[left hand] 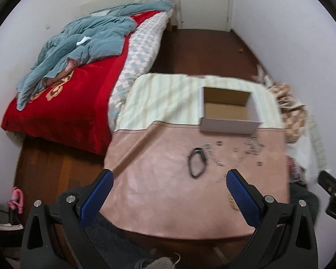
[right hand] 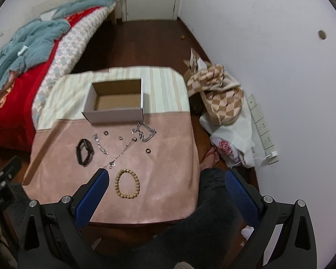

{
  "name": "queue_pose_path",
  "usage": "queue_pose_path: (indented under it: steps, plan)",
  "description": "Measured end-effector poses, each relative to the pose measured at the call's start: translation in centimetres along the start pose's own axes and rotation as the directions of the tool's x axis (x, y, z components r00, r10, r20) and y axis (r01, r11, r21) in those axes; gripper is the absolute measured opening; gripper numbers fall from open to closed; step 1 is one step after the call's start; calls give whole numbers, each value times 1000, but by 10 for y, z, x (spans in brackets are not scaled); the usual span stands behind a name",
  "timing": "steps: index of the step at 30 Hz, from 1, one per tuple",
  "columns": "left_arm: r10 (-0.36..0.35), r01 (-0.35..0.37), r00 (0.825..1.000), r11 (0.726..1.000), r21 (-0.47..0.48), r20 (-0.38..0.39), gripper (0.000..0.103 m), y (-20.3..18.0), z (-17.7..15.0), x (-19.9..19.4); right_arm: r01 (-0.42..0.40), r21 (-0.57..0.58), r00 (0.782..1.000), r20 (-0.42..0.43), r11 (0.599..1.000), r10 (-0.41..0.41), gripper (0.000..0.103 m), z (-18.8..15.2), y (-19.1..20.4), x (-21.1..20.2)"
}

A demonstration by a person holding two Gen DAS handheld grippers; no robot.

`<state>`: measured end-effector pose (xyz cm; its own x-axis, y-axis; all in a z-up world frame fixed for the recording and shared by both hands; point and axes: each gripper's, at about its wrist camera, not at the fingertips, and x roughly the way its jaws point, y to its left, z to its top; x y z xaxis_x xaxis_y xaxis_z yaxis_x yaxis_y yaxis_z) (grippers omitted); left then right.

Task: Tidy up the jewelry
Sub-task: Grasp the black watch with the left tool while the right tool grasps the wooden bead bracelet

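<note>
Jewelry lies on the pink half of a cloth-covered table (right hand: 163, 190). A black band (right hand: 84, 152) lies at the left, also in the left wrist view (left hand: 197, 161). A wooden bead bracelet (right hand: 127, 183) lies nearest me. A thin silver chain (right hand: 122, 152), a short chain (right hand: 100, 146), a heavy silver chain (right hand: 146, 132) and several small rings (right hand: 148, 150) lie between. An open empty cardboard box (right hand: 116, 103) stands behind them, also in the left wrist view (left hand: 228, 109). My left gripper (left hand: 169, 177) and right gripper (right hand: 165, 177) are open, empty, above the table's near edge.
A bed with a red blanket (left hand: 62, 105) and blue quilt stands left of the table. A checkered bag (right hand: 221, 94) and white bag (right hand: 233, 139) lie on the floor at the right by the wall. My leg (right hand: 212, 201) is at the table's right corner.
</note>
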<state>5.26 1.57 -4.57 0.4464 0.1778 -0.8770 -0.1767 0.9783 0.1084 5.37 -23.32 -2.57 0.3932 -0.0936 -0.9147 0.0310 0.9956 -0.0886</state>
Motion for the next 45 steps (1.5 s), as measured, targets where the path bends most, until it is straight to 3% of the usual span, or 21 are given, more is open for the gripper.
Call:
queue_pose_path:
  steps: [6,12,16,22,24,30,35,37,40,42,44,45]
  plan:
    - [58,-53,992,997,54,-111,103,-8,-3,82,-7,-26,991,-137,1000,3,101,-5,25,101]
    - [90,-65,967,992,113,-240,103,-17,-14,149,-46,-75,948,-318,996,20,81,-31,49,196]
    - [86,-60,956,993,101,-279,103,-18,-18,173,-76,-74,922,-384,994,42,69,-44,55,228]
    - [80,-52,949,994,97,-304,103,-17,-16,189,-144,-71,903,-417,987,101,38,-47,61,239]
    - [75,-50,948,995,88,-310,103,-15,-14,195,-152,-95,912,-398,984,102,11,-43,66,236]
    - [33,-25,948,999,30,-317,102,-1,-3,203,-143,-21,944,-303,990,130,9,-15,61,235]
    - [-73,71,942,997,-19,-327,102,-4,6,216,-170,5,935,-314,985,163,10,2,60,245]
    - [-113,113,934,993,-20,-338,89,-9,7,221,-176,15,927,-334,984,171,11,4,55,252]
    - [-139,144,918,990,-14,-370,70,-17,4,232,-171,11,923,-347,985,164,23,2,52,256]
    - [-150,156,912,988,-15,-381,61,-20,1,237,-168,9,920,-357,986,160,25,0,52,258]
    - [-158,167,909,986,-9,-386,48,-23,-2,241,-157,12,915,-375,988,150,25,-3,50,262]
    - [-144,158,917,987,7,-372,41,-24,-2,241,-154,12,920,-362,988,148,26,-4,50,261]
